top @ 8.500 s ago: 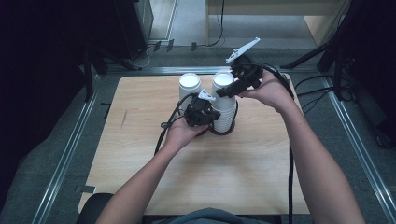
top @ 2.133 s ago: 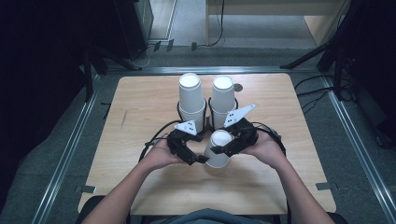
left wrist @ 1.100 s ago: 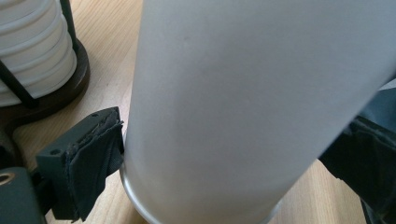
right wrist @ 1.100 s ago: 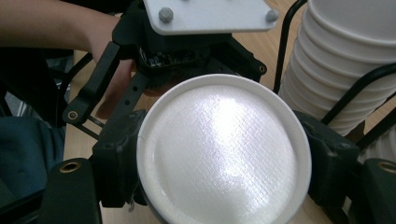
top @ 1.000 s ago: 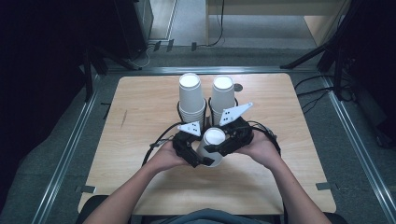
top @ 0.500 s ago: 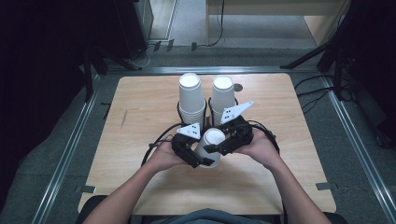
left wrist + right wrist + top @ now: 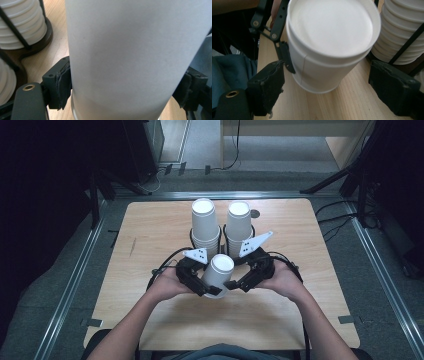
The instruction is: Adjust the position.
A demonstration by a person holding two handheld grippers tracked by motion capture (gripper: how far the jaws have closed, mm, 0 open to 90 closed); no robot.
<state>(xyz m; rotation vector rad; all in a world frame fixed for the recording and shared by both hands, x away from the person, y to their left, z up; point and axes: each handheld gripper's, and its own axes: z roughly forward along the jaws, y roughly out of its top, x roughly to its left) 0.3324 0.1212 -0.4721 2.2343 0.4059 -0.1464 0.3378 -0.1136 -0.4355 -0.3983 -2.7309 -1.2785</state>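
Dark room, light wood counter point(image 7: 150, 235) on a grey floor. At the far middle stand two stacks of white paper cups in black wire holders: left stack point(image 7: 205, 222), right stack point(image 7: 238, 224).

The cup in hand point(image 7: 218, 272) is upside down, base up, near the middle of the counter just in front of the stacks, between both hands. In the right tool view it looks like two nested cups, one rim showing under the other, though I can't be sure.

Left tool point(image 7: 200, 282): pads clamp the cup wall on both sides, low near the rim.
Right tool point(image 7: 239, 282): jaws have just been opening and stand wide; the cup is between them but the pads are clear of it.

My read of the step: separate or re-grip the top cup.
- Keep the left clamp light, since the paper wall dents easily.
- Close the right tool on the upper cup only, above the lower rim.
- Pull straight along the cup axis, with a small twist if stuck.
- Stay clear of the holders behind.
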